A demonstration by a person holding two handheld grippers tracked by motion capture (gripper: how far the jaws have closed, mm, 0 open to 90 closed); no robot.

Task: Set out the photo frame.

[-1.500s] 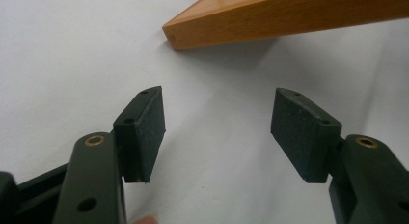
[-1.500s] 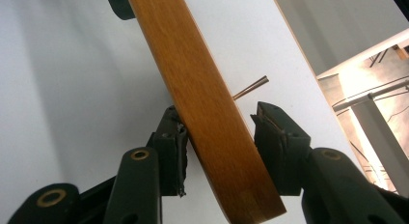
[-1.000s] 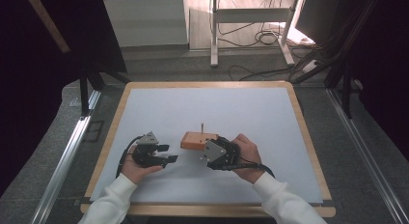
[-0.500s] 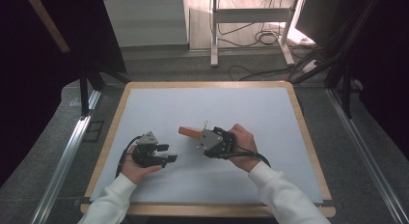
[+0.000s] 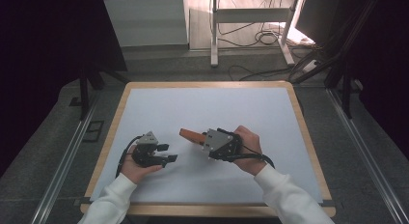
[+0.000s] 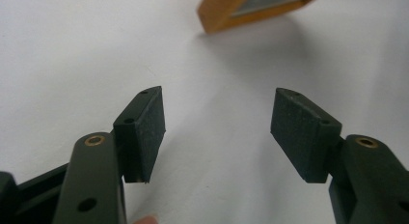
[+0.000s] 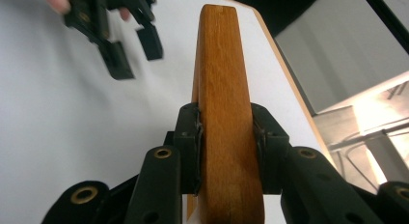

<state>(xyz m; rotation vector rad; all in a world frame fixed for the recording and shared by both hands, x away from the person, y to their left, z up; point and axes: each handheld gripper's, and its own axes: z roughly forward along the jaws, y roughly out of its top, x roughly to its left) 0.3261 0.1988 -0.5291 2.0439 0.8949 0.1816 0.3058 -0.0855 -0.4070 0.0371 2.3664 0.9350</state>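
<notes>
High view: I see my right gripper (image 5: 201,139) near the middle of the white table (image 5: 202,108), closed on a wooden block (image 5: 190,135) that sticks out to the left of it and is tilted, its far-left end higher against the surface. My right hand (image 5: 248,149) wraps the gripper body from the right. In the right gripper view the block (image 7: 225,113) runs upright between the two jaws, and both pads (image 7: 193,147) press flat against its long sides; the wood is orange-brown with visible grain and a rounded far end. The jaws have been closing on the block within the past second. My left gripper (image 5: 166,153) lies to the left and slightly nearer, well apart from the block, held in my left hand (image 5: 137,167) with its jaws pointing right. In the left gripper view its pads (image 6: 147,130) stand spread with bare table between them, pinching nothing, and a corner of the block (image 6: 231,14) shows at the far edge above its shadow on the table. The left gripper (image 7: 126,40) also appears blurred at the upper left of the right gripper view.
</notes>
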